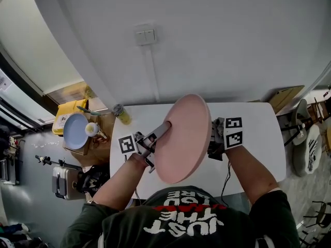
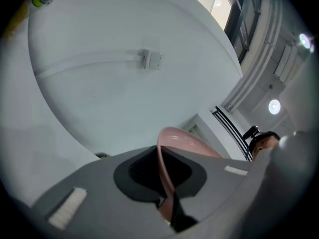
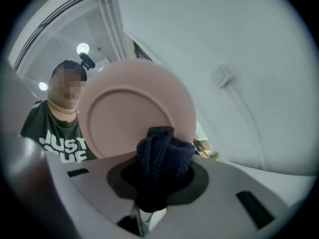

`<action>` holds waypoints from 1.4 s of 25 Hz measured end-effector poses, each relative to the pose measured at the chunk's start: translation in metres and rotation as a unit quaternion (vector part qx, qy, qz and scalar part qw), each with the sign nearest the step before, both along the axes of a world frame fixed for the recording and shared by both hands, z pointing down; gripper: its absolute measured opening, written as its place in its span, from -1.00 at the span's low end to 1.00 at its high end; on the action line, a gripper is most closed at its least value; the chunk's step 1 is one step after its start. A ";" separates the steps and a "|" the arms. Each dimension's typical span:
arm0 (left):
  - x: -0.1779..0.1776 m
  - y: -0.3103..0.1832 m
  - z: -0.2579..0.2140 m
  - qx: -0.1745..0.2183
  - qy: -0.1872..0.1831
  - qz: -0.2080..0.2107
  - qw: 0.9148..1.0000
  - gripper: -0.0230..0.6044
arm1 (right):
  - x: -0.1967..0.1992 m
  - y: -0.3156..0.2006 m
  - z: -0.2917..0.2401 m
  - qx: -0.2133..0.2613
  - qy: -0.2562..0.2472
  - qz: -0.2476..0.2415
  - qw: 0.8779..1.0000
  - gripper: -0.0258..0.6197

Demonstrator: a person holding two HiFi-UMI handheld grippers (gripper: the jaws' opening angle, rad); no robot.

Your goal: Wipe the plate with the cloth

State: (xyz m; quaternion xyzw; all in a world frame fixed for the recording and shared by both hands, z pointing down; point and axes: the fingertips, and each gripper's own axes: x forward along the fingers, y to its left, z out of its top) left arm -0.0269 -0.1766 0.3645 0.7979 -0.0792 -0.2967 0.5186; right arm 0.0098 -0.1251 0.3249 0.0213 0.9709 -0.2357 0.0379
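A white table point(image 1: 258, 133) is set against a pale wall. Above it the pink plate point(image 1: 183, 138) is held on edge, its rim pinched in the narrow-shut left gripper point(image 1: 161, 129). A dark cloth point(image 3: 162, 156) is clamped in the right gripper point(image 1: 216, 141), close to the plate's face (contact cannot be confirmed). Wiping is judged unfinished.

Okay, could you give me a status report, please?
Left gripper shut on pink plate rim, plate upright. Right gripper shut on dark cloth, facing plate. Nothing between.

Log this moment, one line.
left claw: shut on plate rim | right claw: shut on cloth | plate: held on edge above table
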 end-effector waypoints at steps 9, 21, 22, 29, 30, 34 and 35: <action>-0.010 -0.005 0.019 -0.013 -0.018 -0.016 1.000 -0.87 | 0.040 -0.008 -0.082 0.083 -0.054 0.039 0.994 -0.69; -0.017 -0.016 0.017 -0.028 -0.001 -0.048 0.998 -0.85 | -0.004 0.067 -0.043 0.069 -0.021 -0.090 0.993 -0.69; -0.015 -0.014 0.016 -0.027 -0.001 -0.042 0.999 -0.86 | -0.010 0.067 -0.033 0.069 -0.006 -0.093 0.993 -0.69; -0.009 -0.004 0.011 -0.020 -0.002 -0.024 1.000 -0.87 | -0.021 0.017 0.037 0.013 0.068 0.020 0.997 -0.69; -0.010 -0.003 0.013 -0.019 -0.006 -0.025 0.999 -0.87 | -0.013 0.006 0.040 0.001 0.064 0.050 0.997 -0.69; -0.025 -0.005 0.028 -0.030 -0.021 -0.048 0.998 -0.87 | 0.028 -0.019 0.046 -0.023 0.056 0.129 0.990 -0.69; -0.031 -0.008 0.033 -0.035 -0.028 -0.057 0.997 -0.87 | 0.039 -0.020 0.045 -0.023 0.059 0.143 0.988 -0.69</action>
